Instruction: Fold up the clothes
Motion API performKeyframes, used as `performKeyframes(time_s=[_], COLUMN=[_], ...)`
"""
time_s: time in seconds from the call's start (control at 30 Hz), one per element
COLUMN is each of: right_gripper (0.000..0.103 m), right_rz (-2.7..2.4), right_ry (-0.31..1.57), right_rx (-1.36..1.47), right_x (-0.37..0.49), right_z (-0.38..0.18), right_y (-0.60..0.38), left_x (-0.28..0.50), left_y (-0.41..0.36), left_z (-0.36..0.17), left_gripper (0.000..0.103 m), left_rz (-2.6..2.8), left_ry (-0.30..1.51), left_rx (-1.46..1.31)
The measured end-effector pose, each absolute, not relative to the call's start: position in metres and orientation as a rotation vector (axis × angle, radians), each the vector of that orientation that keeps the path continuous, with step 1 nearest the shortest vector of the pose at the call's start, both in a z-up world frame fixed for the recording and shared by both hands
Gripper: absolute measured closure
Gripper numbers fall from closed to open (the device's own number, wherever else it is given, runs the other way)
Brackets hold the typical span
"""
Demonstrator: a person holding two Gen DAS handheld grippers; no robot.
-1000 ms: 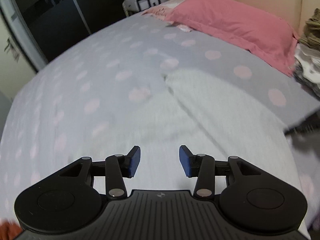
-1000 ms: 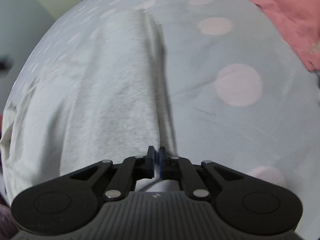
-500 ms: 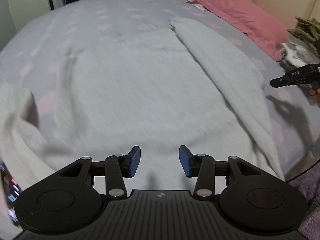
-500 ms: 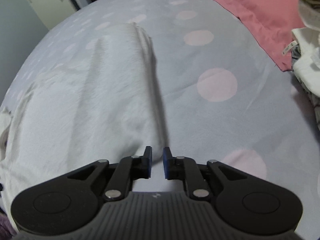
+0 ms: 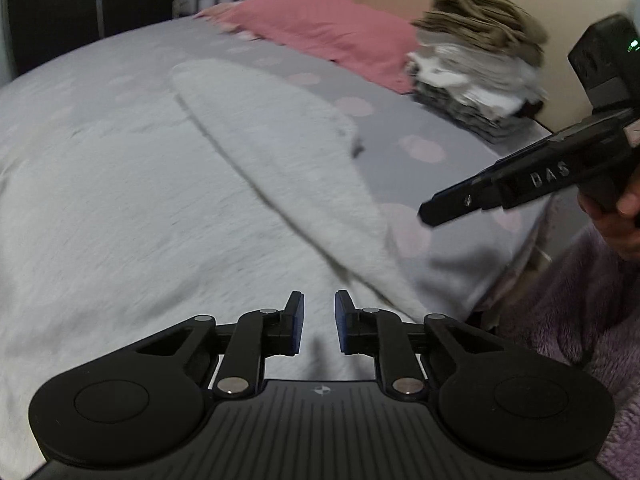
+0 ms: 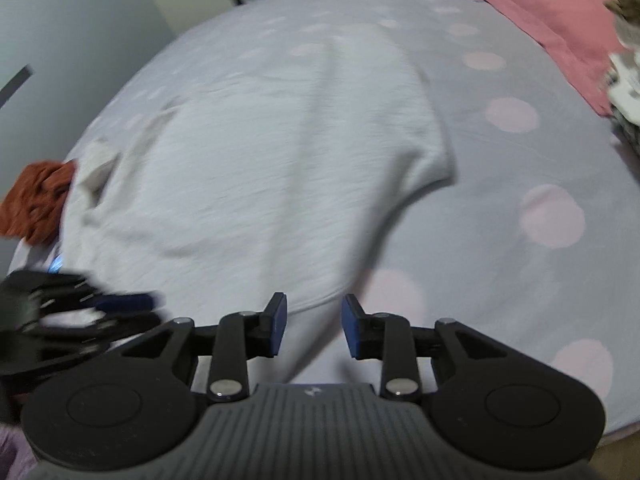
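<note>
Garment: we see a pale grey garment (image 5: pixel 132 200) spread flat on the bed, with one side folded over itself into a long flap (image 5: pixel 288 148) that runs diagonally toward the near edge of the mattress.
Bed: the bed (image 5: pixel 448 176) has a grey sheet with pale pink dots; the garment covers most of its near half.
Left hand-held gripper: our left hand-held gripper (image 5: pixel 319 322) hangs over the near hem of the garment, its blue pads (image 5: pixel 297 320) a narrow gap apart and closing. We see no cloth between them.
Right hand-held gripper: our right hand-held gripper (image 6: pixel 314 326) sits above the near edge of the garment where cloth meets sheet. Its jaws are moderately apart and opening, with nothing pinched between the pads (image 6: pixel 279 322). In the left wrist view it shows at the right, dark and blurred, held in a hand (image 5: pixel 618 216).
Pillow: a pink pillow (image 5: pixel 320 28) lies at the far end of the bed, against a cream headboard.
Clothes stack: a pile of folded clothes (image 5: pixel 476 64) stands on the bed beside the pillow, well apart from the garment.
Rust cloth: a crumpled rust-orange cloth (image 6: pixel 38 202) lies at the garment's left edge in the right wrist view.
Blur: both views are smeared, so fine creases cannot be told.
</note>
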State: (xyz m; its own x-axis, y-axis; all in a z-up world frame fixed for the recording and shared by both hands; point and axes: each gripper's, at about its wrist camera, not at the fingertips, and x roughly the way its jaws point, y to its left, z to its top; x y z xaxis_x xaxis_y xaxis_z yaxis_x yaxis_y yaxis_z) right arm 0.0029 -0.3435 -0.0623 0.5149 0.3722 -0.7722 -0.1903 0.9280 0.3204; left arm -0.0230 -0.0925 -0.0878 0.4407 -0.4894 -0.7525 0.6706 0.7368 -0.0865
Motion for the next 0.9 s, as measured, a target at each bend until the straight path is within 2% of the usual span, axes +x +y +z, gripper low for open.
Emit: performKeyframes(time_s=[0.13, 0.3, 0.43, 0.47, 0.5, 0.53, 0.6, 0.83, 0.9], right_gripper=[0.068, 0.06, 0.058, 0.061, 0.084, 0.1, 0.1, 0.1, 0.1], right_rz=[0.353, 0.384, 0.397, 0.398, 0.396, 0.393, 0.386, 0.366, 0.369], right_ry=[0.96, 1.008, 1.046, 1.048, 1.045, 1.044, 1.039, 1.019, 1.018], right_rx=[0.147, 0.072, 0.035, 0.032, 0.027, 0.025, 0.033, 0.077, 0.075], right_x=[-0.011, -0.007, 0.003, 0.004, 0.005, 0.005, 0.004, -0.002, -0.003], right_z=[-0.066, -0.079, -0.094, -0.096, -0.098, -0.098, -0.095, -0.081, -0.081], right_y=[-0.32, -0.297, -0.286, -0.284, -0.283, -0.284, -0.289, -0.306, -0.307], left_x=[-0.025, -0.021, -0.018, -0.017, -0.016, -0.014, -0.009, 0.001, -0.006], left_y=[-0.094, -0.092, -0.095, -0.097, -0.099, -0.102, -0.106, -0.126, -0.134], left_z=[-0.096, -0.098, -0.097, -0.098, -0.099, -0.1, -0.104, -0.126, -0.136], left_gripper=[0.09, 0.09, 0.09, 0.09, 0.09, 0.09, 0.094, 0.096, 0.102], left_rz=[-0.737, -0.732, -0.743, -0.748, -0.752, -0.754, -0.765, -0.896, -0.957], left_ry=[0.845, 0.846, 0.837, 0.835, 0.831, 0.826, 0.821, 0.83, 0.854], left_rx=[0.269, 0.246, 0.249, 0.251, 0.257, 0.265, 0.262, 0.273, 0.326])
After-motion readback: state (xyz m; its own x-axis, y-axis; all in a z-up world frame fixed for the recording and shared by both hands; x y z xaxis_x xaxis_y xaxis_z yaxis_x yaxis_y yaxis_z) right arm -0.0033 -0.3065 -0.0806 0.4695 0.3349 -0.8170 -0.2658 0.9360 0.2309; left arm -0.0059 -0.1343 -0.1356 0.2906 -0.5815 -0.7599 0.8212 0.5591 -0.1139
